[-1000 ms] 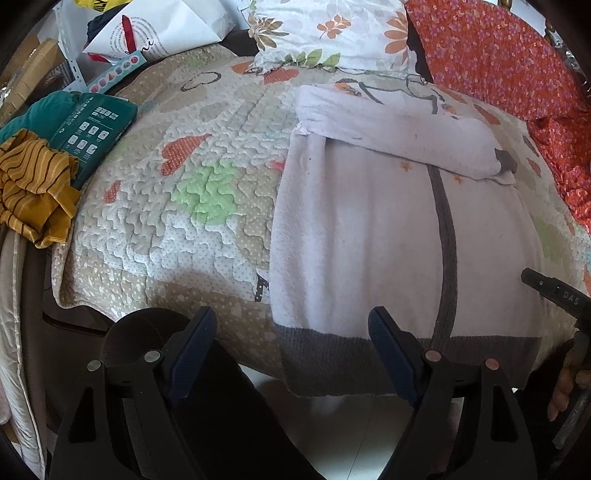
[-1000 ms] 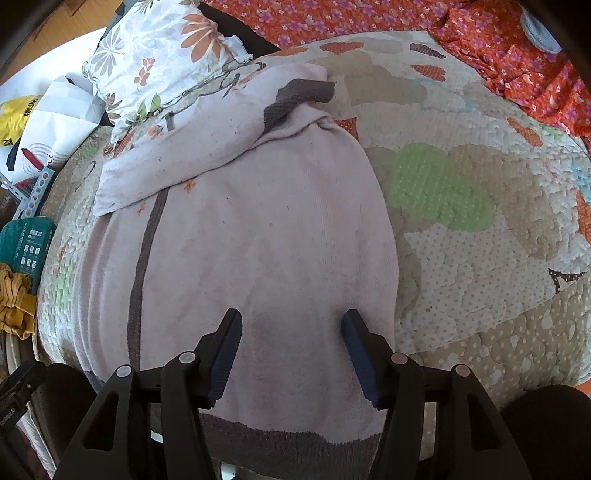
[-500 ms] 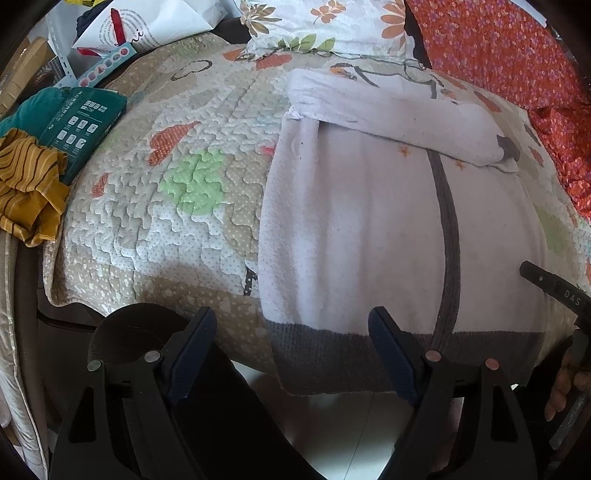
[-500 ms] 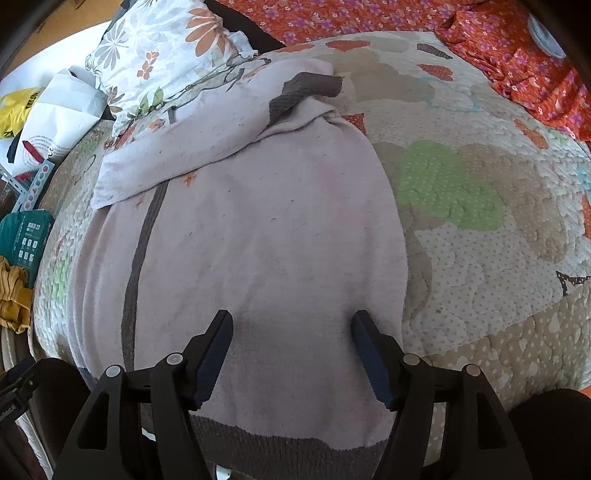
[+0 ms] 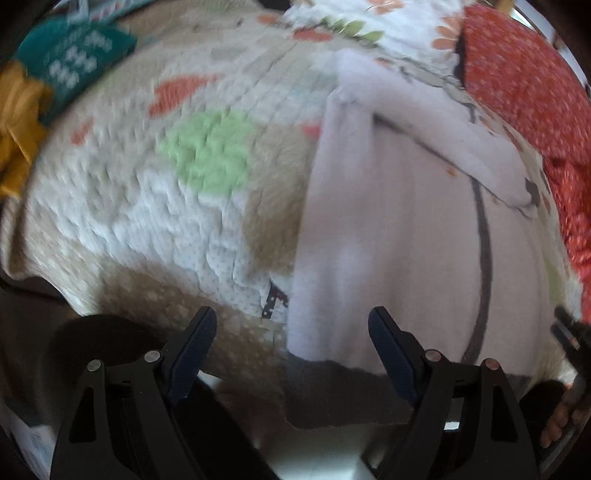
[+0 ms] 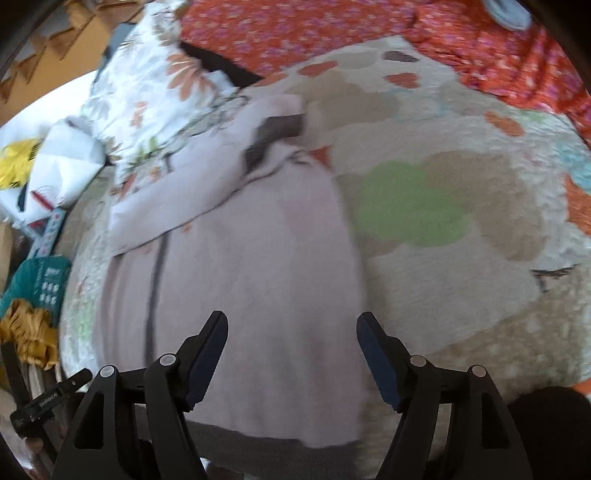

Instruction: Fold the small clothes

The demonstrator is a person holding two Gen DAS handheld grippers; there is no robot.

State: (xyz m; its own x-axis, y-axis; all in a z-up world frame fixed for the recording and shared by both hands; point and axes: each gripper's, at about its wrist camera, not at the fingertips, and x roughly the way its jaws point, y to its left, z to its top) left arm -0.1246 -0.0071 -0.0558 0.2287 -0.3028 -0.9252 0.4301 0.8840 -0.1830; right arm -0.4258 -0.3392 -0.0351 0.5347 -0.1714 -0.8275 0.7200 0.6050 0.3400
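The left gripper is held low at the near edge of the bed, pointing forward over the near left corner of the pale sweater; its jaws stand wide apart and hold nothing, the right finger over the knit and the left finger over bare quilt. The right gripper is held the same way above the near part of the sweater's body, jaws also wide and empty, both fingers over the pale cloth. Whether either touches the fabric cannot be told — both views are blurred.

The sweater lies flat on the bed with its dark grey hem hanging over the near edge. One sleeve is folded across the far end of the body, its grey cuff to the right. A thin dark stripe runs from near to far down the body.

At the lower left of the right wrist view a black bar carries small white lettering, too blurred to read. The teal package at the far left bears white marks, likewise unreadable.

The quilt is beige and white with green and orange patches. A floral pillow lies beyond the sweater, an orange-red patterned cloth far and to the right, and mustard-yellow fabric beside the teal package on the left.
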